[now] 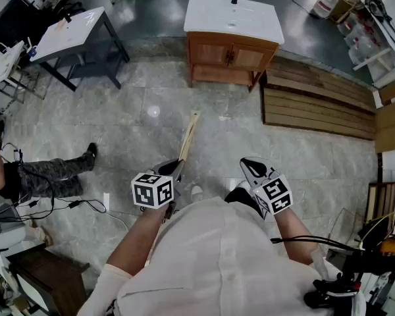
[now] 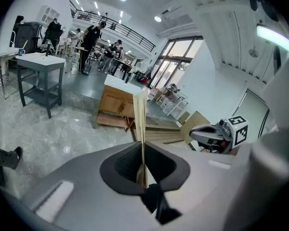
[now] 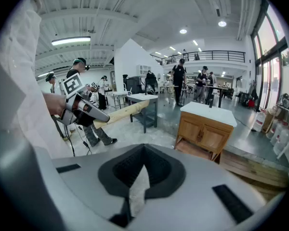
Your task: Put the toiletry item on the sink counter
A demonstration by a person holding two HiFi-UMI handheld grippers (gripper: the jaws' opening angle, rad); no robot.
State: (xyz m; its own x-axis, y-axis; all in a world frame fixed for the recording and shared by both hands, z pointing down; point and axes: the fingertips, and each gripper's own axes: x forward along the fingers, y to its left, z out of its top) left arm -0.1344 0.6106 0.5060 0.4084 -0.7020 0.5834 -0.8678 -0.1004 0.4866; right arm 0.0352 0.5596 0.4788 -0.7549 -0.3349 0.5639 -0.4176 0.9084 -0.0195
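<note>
Stick (image 1: 189, 133) of pale wood is clamped in the left gripper (image 1: 178, 168), aimed at the sink cabinet (image 1: 232, 56) well ahead, while the right gripper (image 1: 245, 162) has its jaws together, empty.

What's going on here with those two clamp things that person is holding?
A person stands on the grey floor with a gripper in each hand. The left gripper has its jaws shut on a long pale wooden stick, which points ahead toward the white-topped wooden sink cabinet. The right gripper has its jaws shut with nothing between them. The stick is not yet on the counter, and the cabinet stands some way off across the floor.
</note>
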